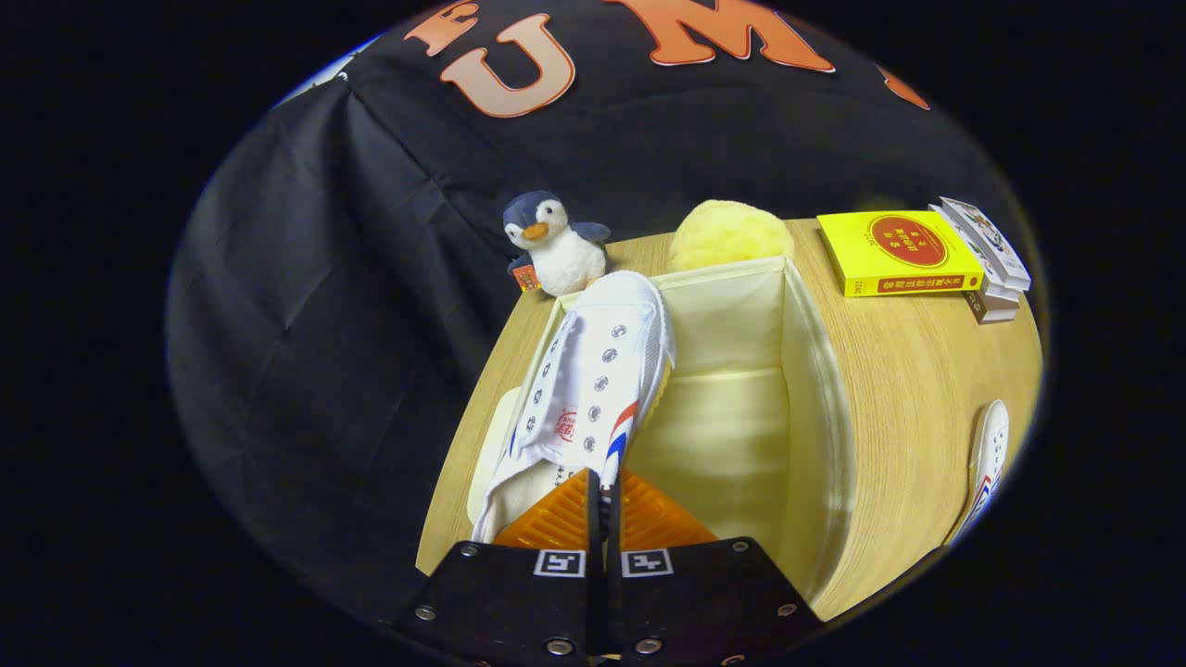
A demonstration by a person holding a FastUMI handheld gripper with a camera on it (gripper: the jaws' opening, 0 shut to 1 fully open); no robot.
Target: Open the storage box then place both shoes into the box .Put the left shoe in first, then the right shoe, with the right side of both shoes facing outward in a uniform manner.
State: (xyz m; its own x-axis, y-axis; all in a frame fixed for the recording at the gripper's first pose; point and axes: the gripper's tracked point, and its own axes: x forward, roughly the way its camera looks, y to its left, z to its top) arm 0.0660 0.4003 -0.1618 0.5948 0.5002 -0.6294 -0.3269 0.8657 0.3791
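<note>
White shoe [593, 389] with red and blue side stripes hangs over the open storage box [815, 371], its long axis running straight away from the tool [604, 505], toe pointing toward the box's far wall and heel nearest the fingers. It sits along the box's left wall, lace eyelets and tongue facing up, sole edge turned toward the box's empty middle. The tool's fingers are pressed nearly together, pinching the shoe's collar at the heel end, so the shoe extends directly ahead of them. The box stands on the wooden surface [908, 389]. Beyond the box's far left corner stands a plush penguin [554, 243]; behind its far wall lies a yellow fluffy ball [730, 236]. Right of the box, well apart, a second shoe [988, 454] rests on the surface, with stacked books [913, 252] beyond it.
</note>
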